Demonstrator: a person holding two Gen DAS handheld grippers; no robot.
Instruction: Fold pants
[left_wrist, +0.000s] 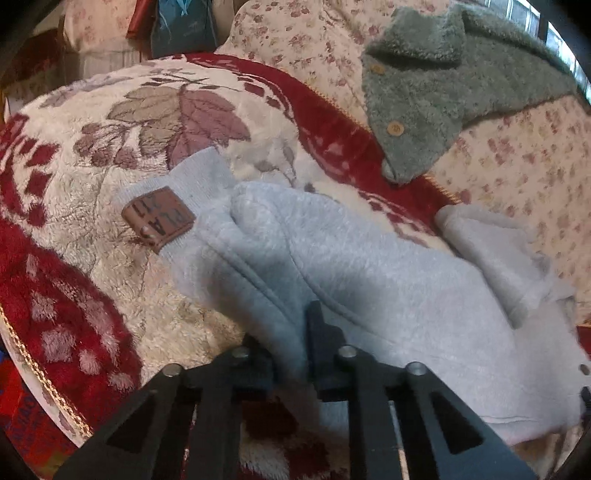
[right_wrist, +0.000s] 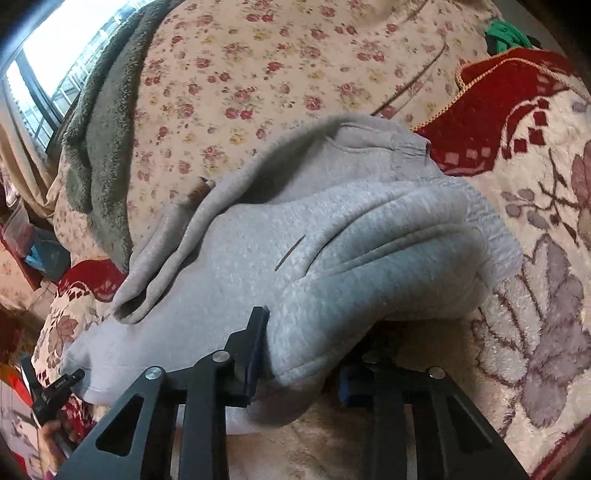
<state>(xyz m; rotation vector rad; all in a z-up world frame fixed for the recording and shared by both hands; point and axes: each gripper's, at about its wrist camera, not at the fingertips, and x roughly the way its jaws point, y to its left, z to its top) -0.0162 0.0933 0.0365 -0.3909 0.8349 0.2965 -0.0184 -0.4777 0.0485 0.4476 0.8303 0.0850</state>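
Left gripper (left_wrist: 291, 354): two black fingers pinched on a fold of grey fleece pants (left_wrist: 369, 280), fabric bunched up between them. Right gripper (right_wrist: 299, 354): likewise pinching the pants (right_wrist: 332, 258); one finger shows on top of the cloth, the other is partly hidden under a draped fold, so the grip looks closed on fabric.

Pants lie on a plush red & cream leaf-pattern blanket (left_wrist: 92, 155), partly lifted & sagging btwn the two grips. A brown leather-look patch (left_wrist: 159, 219) sits on the ribbed band, which rests flat on the blanket ahead of the left gripper. Beyond the blanket: a floral-print quilt (left_wrist: 517, 166) w/ a fuzzy green garment (left_wrist: 424, 96) w/ wooden buttons lying on it. Window (right_wrist: 44, 66) at upper left of right wrist view.

Handling, as a judgement: thick, soft, limp fleece; light, not slippery, not fragile. It droops wherever unsupported, so best held at band corners or along a seam edge, kept taut btwn grips.

Count: 1 pair of pants, 2 grippers, 1 blanket, 1 quilt, 1 green garment, 2 buttons visible.
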